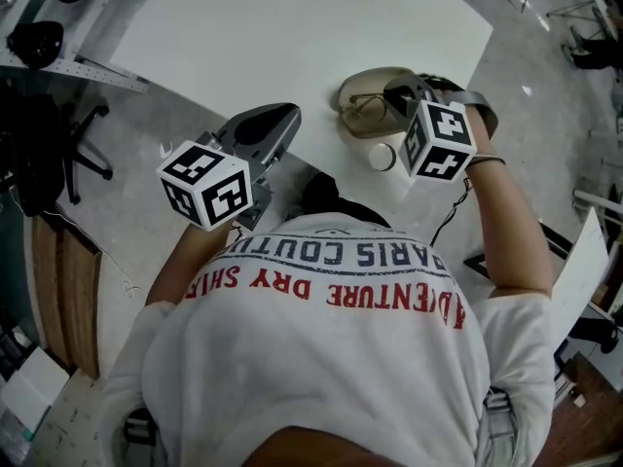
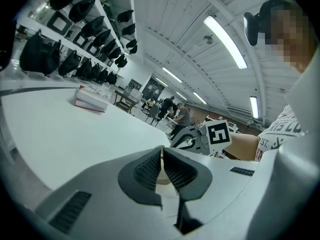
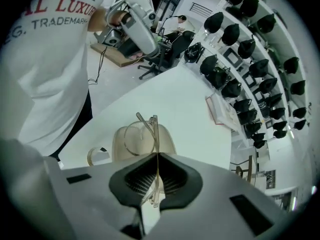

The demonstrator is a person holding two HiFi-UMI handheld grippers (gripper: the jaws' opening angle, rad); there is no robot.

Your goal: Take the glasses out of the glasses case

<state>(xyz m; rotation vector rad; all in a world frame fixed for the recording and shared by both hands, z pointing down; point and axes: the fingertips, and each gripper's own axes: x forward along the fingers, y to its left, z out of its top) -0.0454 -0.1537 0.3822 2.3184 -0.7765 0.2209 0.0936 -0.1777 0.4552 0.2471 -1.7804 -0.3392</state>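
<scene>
Right hand-held gripper (image 3: 156, 156) clamps glasses (image 3: 142, 136), plain only in its view; left hand-held gripper (image 2: 162, 156) closed.

Open tabletop (image 1: 292, 37) beyond glasses case (image 1: 368, 74); small roll (image 1: 382, 157) alongside.

White short-sleeved T-shirt (image 1: 321, 377), red and navy lettering across back. Left gripper (image 2: 162, 156) and right gripper (image 3: 156, 166): pale grey moulded shells, dark ribbed pads (image 3: 135, 179). Each carries white cube (image 1: 206, 183) with black square markers. Thin dark cable (image 1: 450, 212) beside right forearm
</scene>
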